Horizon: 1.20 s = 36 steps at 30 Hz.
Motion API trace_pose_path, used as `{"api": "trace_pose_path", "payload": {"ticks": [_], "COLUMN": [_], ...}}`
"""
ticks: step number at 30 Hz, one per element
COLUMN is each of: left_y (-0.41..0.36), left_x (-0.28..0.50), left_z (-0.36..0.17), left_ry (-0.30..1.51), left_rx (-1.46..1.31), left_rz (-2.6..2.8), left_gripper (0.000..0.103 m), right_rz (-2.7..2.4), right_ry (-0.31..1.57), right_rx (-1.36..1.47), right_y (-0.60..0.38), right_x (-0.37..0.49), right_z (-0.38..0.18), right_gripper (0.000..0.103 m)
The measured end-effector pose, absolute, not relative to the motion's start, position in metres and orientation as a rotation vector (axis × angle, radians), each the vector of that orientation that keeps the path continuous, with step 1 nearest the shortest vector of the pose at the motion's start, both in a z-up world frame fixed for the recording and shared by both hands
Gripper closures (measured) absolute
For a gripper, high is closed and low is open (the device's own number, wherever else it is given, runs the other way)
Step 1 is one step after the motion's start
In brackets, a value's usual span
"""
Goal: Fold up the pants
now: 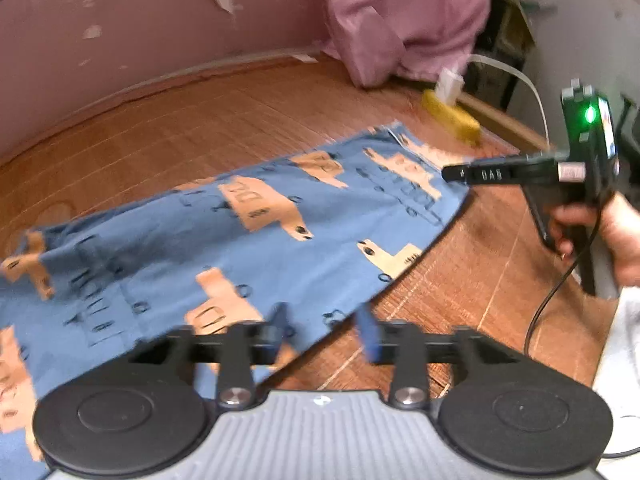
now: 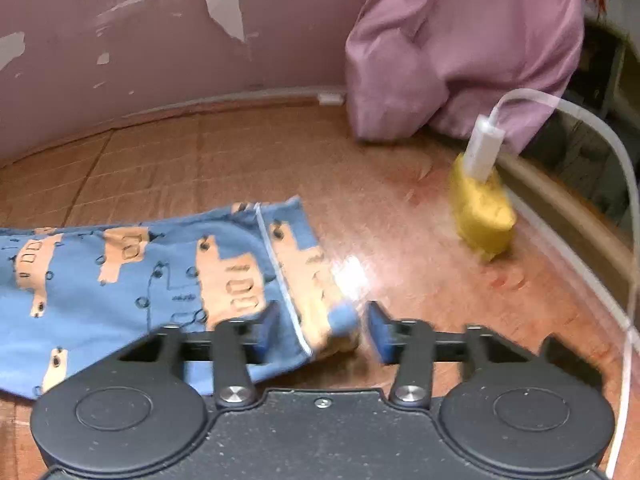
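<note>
Right gripper (image 2: pixel 322 330) gapes wide over the hem of the blue pants (image 2: pixel 120 280); left gripper (image 1: pixel 326 332) released too, pants flat on the wooden floor (image 2: pixel 400 240), long axis left-to-right

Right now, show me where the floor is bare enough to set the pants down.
Bare mat runs between the pants and the pink wall. Another bare patch lies between the pants' hem and the yellow object. The far right corner is crowded: yellow object, pink cloth, white cable.
</note>
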<state>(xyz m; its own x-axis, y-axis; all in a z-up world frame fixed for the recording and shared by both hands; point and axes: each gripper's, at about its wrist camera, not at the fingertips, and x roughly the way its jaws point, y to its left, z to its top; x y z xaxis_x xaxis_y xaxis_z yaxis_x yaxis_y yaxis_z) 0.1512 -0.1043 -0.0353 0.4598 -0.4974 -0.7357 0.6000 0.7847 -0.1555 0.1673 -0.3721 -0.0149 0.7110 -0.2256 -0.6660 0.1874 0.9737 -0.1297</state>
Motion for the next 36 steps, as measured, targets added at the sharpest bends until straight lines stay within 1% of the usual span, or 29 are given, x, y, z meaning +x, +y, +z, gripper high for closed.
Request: {"api": "trace_pose_path", "payload": {"ticks": [1, 3, 5, 8, 10, 14, 15, 16, 17, 19, 21, 23, 26, 27, 29, 30, 31, 32, 34, 36], "left_y": [-0.097, -0.075, -0.056, -0.018, 0.008, 0.053, 0.063, 0.069, 0.077, 0.094, 0.106, 0.119, 0.126, 0.128, 0.132, 0.130, 0.127, 0.122, 0.106, 0.085], "left_x": [0.152, 0.150, 0.154, 0.166, 0.176, 0.186, 0.184, 0.182, 0.179, 0.169, 0.160, 0.152, 0.149, 0.150, 0.149, 0.151, 0.151, 0.154, 0.164, 0.177], "left_z": [-0.031, -0.023, -0.019, -0.022, -0.027, -0.041, -0.043, -0.044, -0.044, -0.043, -0.043, -0.041, -0.036, -0.033, -0.024, -0.019, -0.014, -0.011, -0.005, -0.001], "left_ry": [0.846, 0.820, 0.803, 0.813, 0.838, 0.894, 0.882, 0.878, 0.878, 0.876, 0.872, 0.873, 0.900, 0.917, 0.923, 0.911, 0.894, 0.878, 0.846, 0.818], "left_rx": [0.113, 0.073, 0.050, 0.013, -0.043, -0.109, -0.123, -0.132, -0.140, -0.145, -0.118, -0.107, -0.070, -0.069, -0.069, -0.063, -0.050, -0.038, -0.014, 0.025], "left_rz": [-0.666, -0.614, -0.513, -0.311, -0.226, -0.095, -0.094, -0.104, -0.116, -0.104, -0.093, -0.104, -0.075, -0.060, -0.050, -0.058, -0.080, -0.109, -0.185, -0.258], "left_gripper": [0.046, 0.043, 0.041, 0.043, 0.047, 0.053, 0.062, 0.063, 0.063, 0.064, 0.066, 0.066, 0.066, 0.065, 0.056, 0.051, 0.048, 0.046, 0.034, 0.028], "right_rz": [-0.239, -0.226, -0.117, 0.063, 0.182, 0.285, 0.302, 0.316, 0.317, 0.322, 0.318, 0.365, 0.497, 0.525, 0.567, 0.590, 0.618, 0.656, 0.721, 0.801], "right_ry": [0.708, 0.642, 0.585, 0.598, 0.636, 0.726, 0.756, 0.782, 0.797, 0.807, 0.819, 0.863, 0.918, 0.921, 0.901, 0.892, 0.886, 0.892, 0.920, 0.965], "right_rx": [-0.097, -0.159, -0.175, -0.163, -0.170, -0.200, -0.193, -0.161, -0.110, -0.126, -0.122, -0.088, -0.171, -0.187, -0.190, -0.177, -0.153, -0.114, -0.035, 0.057], "right_y": [-0.367, -0.357, -0.343, -0.320, -0.303, -0.278, -0.273, -0.272, -0.273, -0.263, -0.259, -0.258, -0.239, -0.236, -0.234, -0.234, -0.234, -0.233, -0.228, -0.216], "right_x": [0.165, 0.163, 0.161, 0.164, 0.169, 0.177, 0.178, 0.179, 0.178, 0.173, 0.168, 0.166, 0.161, 0.162, 0.175, 0.186, 0.200, 0.219, 0.253, 0.291], "right_z": [-0.011, -0.007, -0.006, -0.010, -0.016, -0.029, -0.033, -0.036, -0.037, -0.035, -0.032, -0.029, -0.021, -0.018, -0.005, 0.001, 0.008, 0.015, 0.021, 0.022], "right_gripper": [0.028, 0.020, 0.020, 0.022, 0.026, 0.027, 0.028, 0.028, 0.027, 0.027, 0.030, 0.024, 0.025, 0.027, 0.027, 0.025, 0.020, 0.018, 0.015, 0.014]}}
